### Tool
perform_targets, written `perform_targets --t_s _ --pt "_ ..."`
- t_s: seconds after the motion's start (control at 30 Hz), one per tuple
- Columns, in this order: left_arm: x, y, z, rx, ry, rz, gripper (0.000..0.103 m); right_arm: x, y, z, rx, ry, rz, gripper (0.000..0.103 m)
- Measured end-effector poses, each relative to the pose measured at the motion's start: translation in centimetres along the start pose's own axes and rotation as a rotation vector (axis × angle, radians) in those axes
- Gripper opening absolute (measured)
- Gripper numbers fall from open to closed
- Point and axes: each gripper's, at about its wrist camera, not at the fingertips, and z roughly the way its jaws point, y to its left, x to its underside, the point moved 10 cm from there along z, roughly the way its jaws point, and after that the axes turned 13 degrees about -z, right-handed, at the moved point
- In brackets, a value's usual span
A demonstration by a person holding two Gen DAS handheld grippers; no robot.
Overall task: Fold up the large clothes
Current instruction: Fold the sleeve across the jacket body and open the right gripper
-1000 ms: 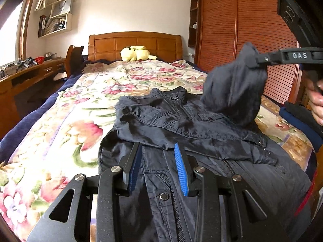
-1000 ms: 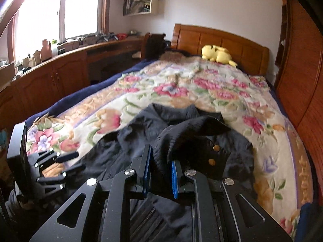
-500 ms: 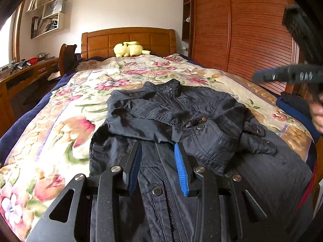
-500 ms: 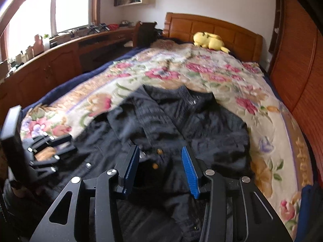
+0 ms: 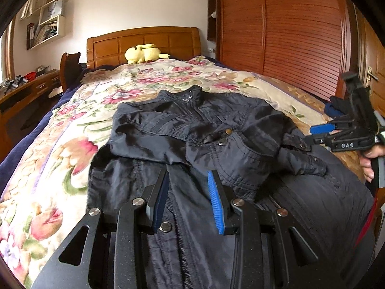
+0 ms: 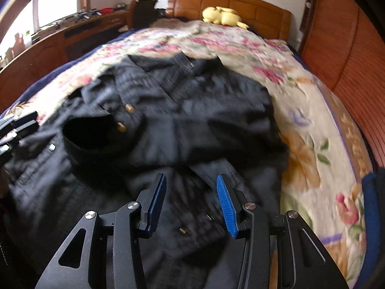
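A dark navy jacket [image 5: 197,130] lies face up on the floral bedspread [image 5: 72,149], collar toward the headboard, with both sleeves folded across its chest. The top sleeve's cuff [image 5: 231,168] shows brass snaps. My left gripper [image 5: 189,180] hovers open over the jacket's lower front by the zipper, with nothing between its pads. My right gripper [image 6: 191,180] is open and empty above the jacket's lower right part; this view is blurred. In the left wrist view the right gripper [image 5: 315,134] sits at the jacket's right edge, held by a hand [image 5: 368,161].
A yellow plush toy [image 5: 143,53] rests against the wooden headboard [image 5: 144,41]. A slatted wooden wardrobe [image 5: 288,36] runs along the bed's right side, and a desk [image 6: 60,41] along the left. A dark blue folded item [image 6: 370,192] lies at the bed's right edge.
The right gripper opened and let go of the sleeve, which now lies across the jacket's chest. It then sank toward the jacket's lower right. The left gripper shifted slightly.
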Motion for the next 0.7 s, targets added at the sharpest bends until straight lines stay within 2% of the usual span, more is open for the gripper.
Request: perform_targets --t_s 0.17,0.23,0.4,0.53,0.7 --pt "0.7 -1.5 0.8 0.000 0.021 0.026 0.034 2.4 -0.4 3.4 -0.002 0.047 0.046 0.045" --pt "0.9 -1.9 1.1 -0.001 0.029 0.036 0.034 2.8 -0.1 4.7 -0.041 0.032 0.089 0.045" --pt "0.7 -2.9 1.1 0.000 0.036 0.033 0.034 2.1 0.3 5.4 -0.092 -0.035 0.165 0.048" --pt "-1.0 -4.3 0.6 0.025 0.020 0.027 0.034 1.2 1.0 5.7 -0.092 -0.052 0.171 0.048" --pt "-2.3 -6.2 1.9 0.046 0.063 0.027 0.034 0.4 1.5 6.0 -0.085 -0.069 0.174 0.048"
